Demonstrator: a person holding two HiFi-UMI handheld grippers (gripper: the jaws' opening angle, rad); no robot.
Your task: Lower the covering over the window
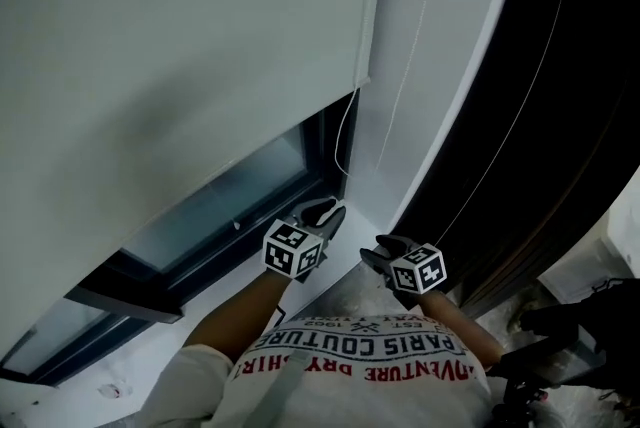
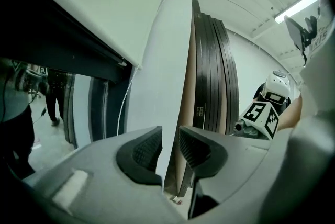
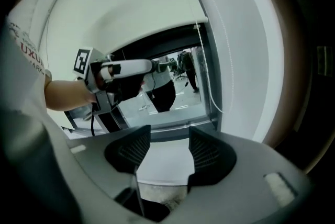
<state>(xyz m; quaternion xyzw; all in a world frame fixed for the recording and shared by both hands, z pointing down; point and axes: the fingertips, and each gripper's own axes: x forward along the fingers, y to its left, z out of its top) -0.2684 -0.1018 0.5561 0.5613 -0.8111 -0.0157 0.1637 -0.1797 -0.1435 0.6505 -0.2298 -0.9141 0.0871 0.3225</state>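
A white roller blind (image 1: 180, 46) hangs over most of the window, leaving a strip of glass (image 1: 220, 206) bare below its bottom edge. Its thin bead cord (image 1: 345, 131) hangs in a loop at the blind's right edge. My left gripper (image 1: 322, 212) sits just below the cord's loop, open, with nothing between its jaws (image 2: 170, 147). My right gripper (image 1: 385, 251) is lower and to the right, open and empty (image 3: 168, 147). In the right gripper view the cord (image 3: 207, 81) hangs free beside the frame, and the left gripper (image 3: 125, 68) is off to the left of it.
A white wall column (image 1: 430, 66) runs between the window and a stack of dark panels (image 1: 560, 116) leaning at the right. A white sill (image 1: 130, 366) lies under the window. Dark equipment (image 1: 560, 336) stands at the lower right.
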